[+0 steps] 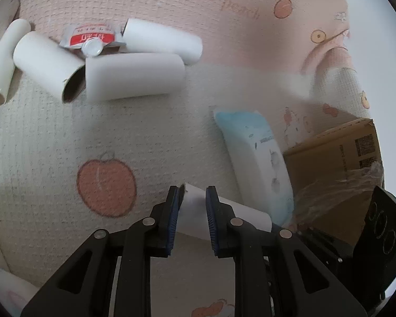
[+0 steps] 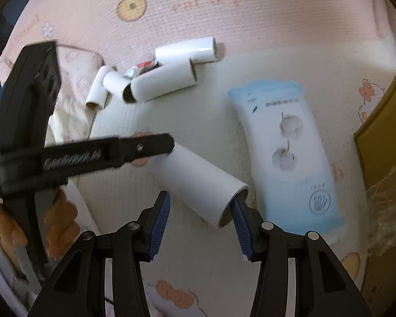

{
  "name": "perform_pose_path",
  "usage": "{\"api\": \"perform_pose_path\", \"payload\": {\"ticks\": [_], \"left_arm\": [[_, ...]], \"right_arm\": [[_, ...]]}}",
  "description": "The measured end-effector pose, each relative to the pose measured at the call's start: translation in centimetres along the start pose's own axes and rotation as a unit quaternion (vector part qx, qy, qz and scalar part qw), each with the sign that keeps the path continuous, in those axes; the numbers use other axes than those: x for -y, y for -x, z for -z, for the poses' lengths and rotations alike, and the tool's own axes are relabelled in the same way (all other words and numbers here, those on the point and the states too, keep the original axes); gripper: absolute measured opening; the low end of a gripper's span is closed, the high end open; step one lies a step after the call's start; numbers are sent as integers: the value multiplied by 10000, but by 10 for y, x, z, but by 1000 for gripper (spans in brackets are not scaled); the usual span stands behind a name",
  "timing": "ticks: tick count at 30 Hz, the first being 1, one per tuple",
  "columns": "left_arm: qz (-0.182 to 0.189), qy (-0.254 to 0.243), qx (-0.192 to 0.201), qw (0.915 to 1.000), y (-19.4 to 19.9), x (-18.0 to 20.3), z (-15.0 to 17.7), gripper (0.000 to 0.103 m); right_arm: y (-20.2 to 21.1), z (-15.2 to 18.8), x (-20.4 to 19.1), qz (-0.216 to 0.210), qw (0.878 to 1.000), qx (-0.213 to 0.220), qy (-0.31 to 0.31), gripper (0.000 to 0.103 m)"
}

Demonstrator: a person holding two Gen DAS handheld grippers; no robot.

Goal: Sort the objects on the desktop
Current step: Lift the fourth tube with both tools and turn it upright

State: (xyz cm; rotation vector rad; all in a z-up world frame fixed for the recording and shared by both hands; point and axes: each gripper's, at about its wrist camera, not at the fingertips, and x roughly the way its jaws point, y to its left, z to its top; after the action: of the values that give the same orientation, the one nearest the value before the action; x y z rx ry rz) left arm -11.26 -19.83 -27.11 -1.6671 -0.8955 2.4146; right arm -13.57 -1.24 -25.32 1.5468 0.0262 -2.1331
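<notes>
Your left hand-held gripper (image 1: 191, 198) is clamped on one tube (image 2: 198, 182), probably headed for the pile (image 1: 97, 60) upper left, while your right hand-held gripper (image 2: 200, 206) hangs open, one finger in the tube's mouth.

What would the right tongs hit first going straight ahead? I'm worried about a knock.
Most likely the white tube held by the left tongs: its open end is already beside the right tongs' right pad. Depth is unclear.

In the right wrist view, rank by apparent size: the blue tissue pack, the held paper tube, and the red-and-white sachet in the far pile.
1. blue tissue pack
2. held paper tube, though nearness to the camera inflates it
3. red-and-white sachet, far and partly hidden
</notes>
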Motion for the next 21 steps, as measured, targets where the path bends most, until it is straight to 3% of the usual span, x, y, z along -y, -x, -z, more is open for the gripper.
{"api": "perform_pose_path", "payload": {"ticks": [11,18,21], "left_arm": [[234,706,430,9963,28,-14,24,28],[217,826,775,9933,41,-7,53,28],[434,939,671,9924,33,-8,52,28]], "right_arm": [[29,-2,6,-183,9998,113,23,45],[20,-14,-5,171,9975,67,689,45],[13,-19,-8,150,9950,85,985,45]]}}
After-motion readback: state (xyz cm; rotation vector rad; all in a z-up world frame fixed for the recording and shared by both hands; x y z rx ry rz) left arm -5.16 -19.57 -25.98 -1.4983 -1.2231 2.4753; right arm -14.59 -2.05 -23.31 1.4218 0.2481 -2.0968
